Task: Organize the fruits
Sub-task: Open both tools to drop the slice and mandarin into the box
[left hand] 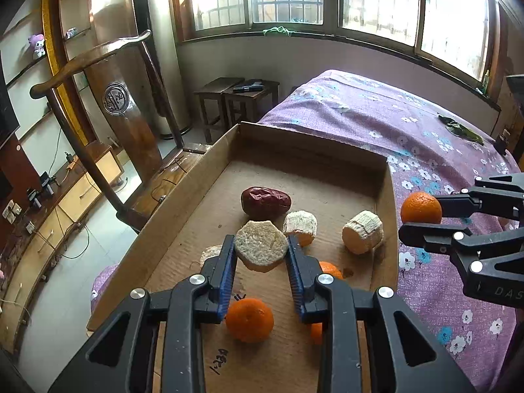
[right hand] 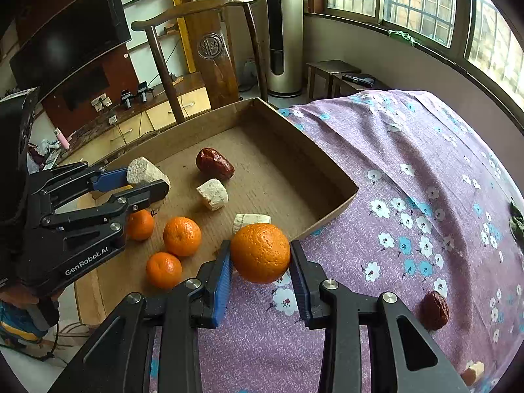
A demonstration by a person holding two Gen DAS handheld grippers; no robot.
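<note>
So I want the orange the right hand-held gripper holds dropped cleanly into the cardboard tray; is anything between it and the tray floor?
Only the tray's low side wall, which the orange must clear. Just past it a pale chunk lies on the floor; three oranges lie further left, leaving bare cardboard beyond.

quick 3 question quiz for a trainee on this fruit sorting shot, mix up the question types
1. True or false: the left gripper is shut on a pale cut chunk.
2. What does the right gripper hold? A) a red date B) an orange C) nothing
3. Fill in: besides the held one, ___ oranges lie in the cardboard tray in the right wrist view.

Key
1. True
2. B
3. Three
</note>
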